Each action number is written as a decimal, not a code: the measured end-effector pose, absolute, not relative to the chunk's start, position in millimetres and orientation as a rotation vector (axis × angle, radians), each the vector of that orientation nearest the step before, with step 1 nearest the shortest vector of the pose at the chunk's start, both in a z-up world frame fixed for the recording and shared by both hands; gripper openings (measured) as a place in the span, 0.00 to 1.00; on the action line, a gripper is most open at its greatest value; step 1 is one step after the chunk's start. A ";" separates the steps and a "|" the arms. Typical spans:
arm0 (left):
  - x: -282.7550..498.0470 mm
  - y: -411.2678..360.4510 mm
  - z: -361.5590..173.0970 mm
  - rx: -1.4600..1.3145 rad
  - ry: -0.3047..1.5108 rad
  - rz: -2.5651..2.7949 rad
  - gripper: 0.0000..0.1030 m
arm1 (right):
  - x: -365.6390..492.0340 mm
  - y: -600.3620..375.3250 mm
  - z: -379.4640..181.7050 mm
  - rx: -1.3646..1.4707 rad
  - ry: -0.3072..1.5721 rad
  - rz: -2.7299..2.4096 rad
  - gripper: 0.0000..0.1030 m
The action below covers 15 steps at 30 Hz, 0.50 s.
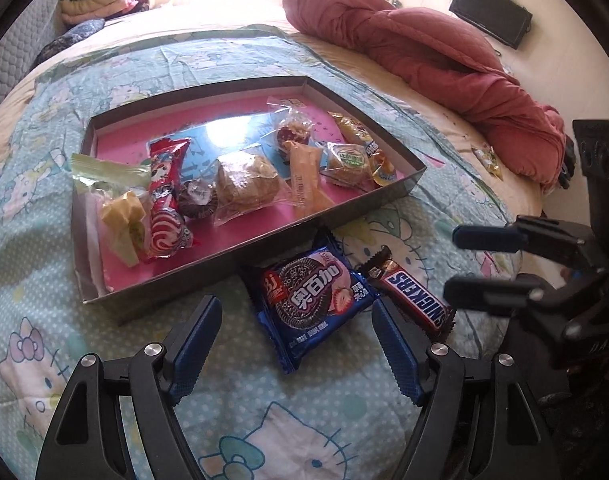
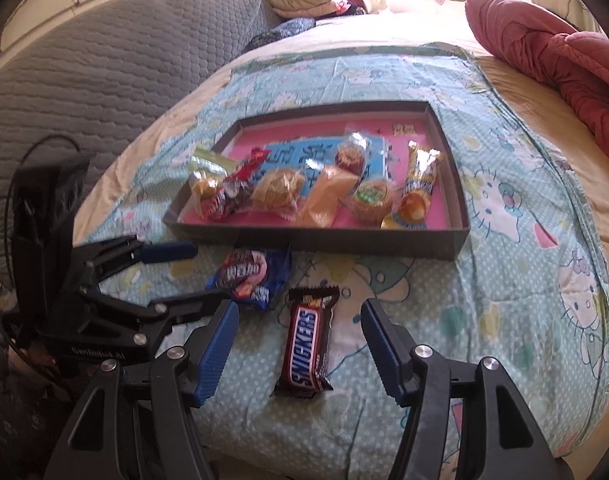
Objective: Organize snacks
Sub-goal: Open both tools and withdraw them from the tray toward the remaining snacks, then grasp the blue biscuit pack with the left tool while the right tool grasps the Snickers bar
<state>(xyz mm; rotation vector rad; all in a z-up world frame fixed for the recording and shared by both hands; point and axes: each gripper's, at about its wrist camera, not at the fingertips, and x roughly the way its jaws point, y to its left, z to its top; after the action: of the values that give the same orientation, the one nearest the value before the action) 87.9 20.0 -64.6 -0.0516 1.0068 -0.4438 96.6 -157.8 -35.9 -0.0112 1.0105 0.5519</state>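
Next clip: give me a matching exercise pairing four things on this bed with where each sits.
Things:
1. brown Snickers bar
2. blue Oreo cookie packet
3. red swirl lollipop
4. crumpled red quilt

Places:
A. inside the shallow grey tray with pink floor
B. between the open right gripper fingers
C. bunched beyond the tray
D. ahead of the open left gripper

Pairs: 1-B, 2-D, 3-A, 4-C

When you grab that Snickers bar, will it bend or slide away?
The Snickers bar probably stays fairly stiff, since it lies straight and blocky on the blanket. Its glossy wrapper may be a little slippery. It lies flat, so it likely won't roll, though the soft bedding may give under it.
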 end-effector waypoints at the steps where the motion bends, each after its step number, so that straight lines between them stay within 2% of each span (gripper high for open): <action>1: 89.3 19.5 -65.8 -0.053 1.011 -0.448 0.76 | 96.2 -156.3 -39.8 -0.023 1.025 0.551 0.61; 8: 100.0 21.8 -79.4 -0.136 1.053 -0.445 0.76 | 93.6 -140.0 -64.9 -0.139 1.077 0.534 0.61; 15: 106.2 7.4 -85.1 -0.185 1.062 -0.422 0.76 | 90.6 -119.6 -82.1 -0.293 1.046 0.515 0.59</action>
<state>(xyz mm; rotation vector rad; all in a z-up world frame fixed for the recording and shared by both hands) 106.2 7.4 -85.1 -0.1851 1.0616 -0.4222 90.6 -119.6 -82.1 -0.2926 1.0458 0.5146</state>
